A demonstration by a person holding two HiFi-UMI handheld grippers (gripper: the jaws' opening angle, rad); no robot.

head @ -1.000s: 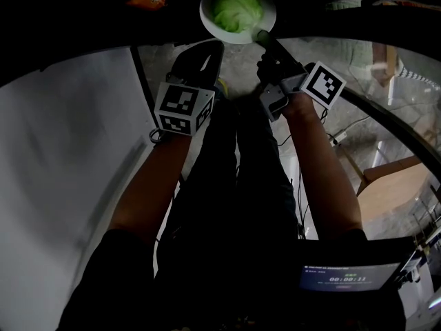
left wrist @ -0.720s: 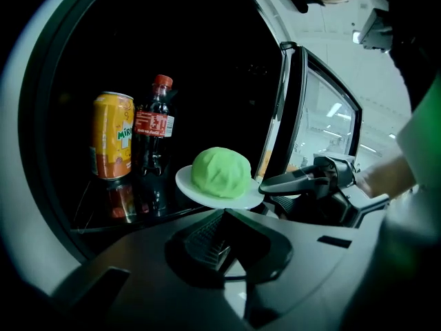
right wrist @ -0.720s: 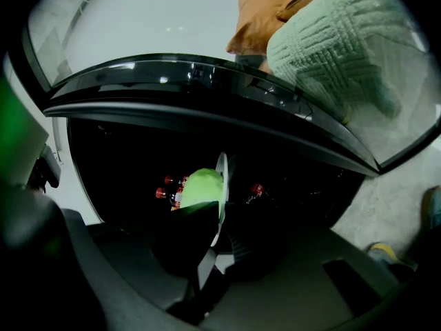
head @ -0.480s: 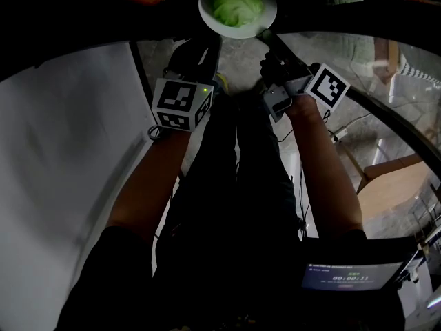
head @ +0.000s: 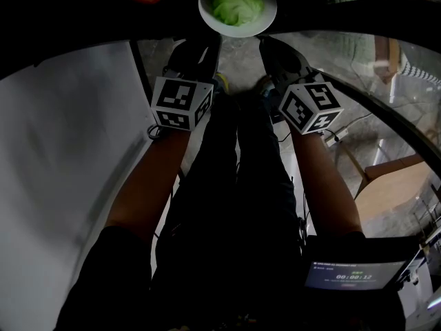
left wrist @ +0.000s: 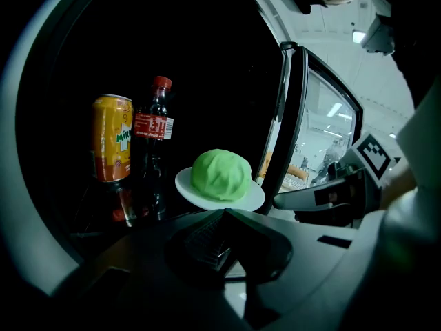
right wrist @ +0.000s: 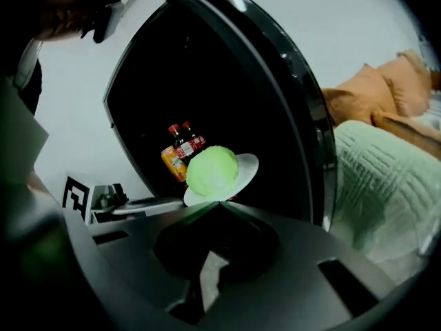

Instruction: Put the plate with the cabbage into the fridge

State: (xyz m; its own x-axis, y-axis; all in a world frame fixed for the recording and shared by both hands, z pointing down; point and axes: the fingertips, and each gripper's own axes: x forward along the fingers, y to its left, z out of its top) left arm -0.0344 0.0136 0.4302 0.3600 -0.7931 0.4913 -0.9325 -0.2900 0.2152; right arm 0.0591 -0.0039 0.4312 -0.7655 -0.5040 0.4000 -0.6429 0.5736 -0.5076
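Note:
The white plate [head: 260, 19] with the green cabbage [head: 238, 4] rests inside the dark fridge, beside an orange can [left wrist: 112, 138] and a cola bottle [left wrist: 153, 143]. My right gripper [head: 266, 43] is shut and empty, with its tip just short of the plate's near rim [right wrist: 248, 165]. In the left gripper view it reaches in from the right as the right gripper [left wrist: 277, 201], close to the plate [left wrist: 186, 185] but apart from it. My left gripper [head: 209, 44] hangs shut and empty just in front of the plate, its tip [left wrist: 224, 214] below the cabbage [left wrist: 220, 174].
The open white fridge door [head: 62, 171] fills the left side. The fridge's dark frame [left wrist: 282, 129] stands right of the plate. A sofa with a green blanket [right wrist: 386, 164] is at the right. A wooden piece of furniture [head: 400, 185] and a small screen [head: 351, 276] sit low right.
The right gripper let go of the plate's rim, drew back a little and turned, so its cube shows another face. The plate stays in the fridge. The left gripper barely moved.

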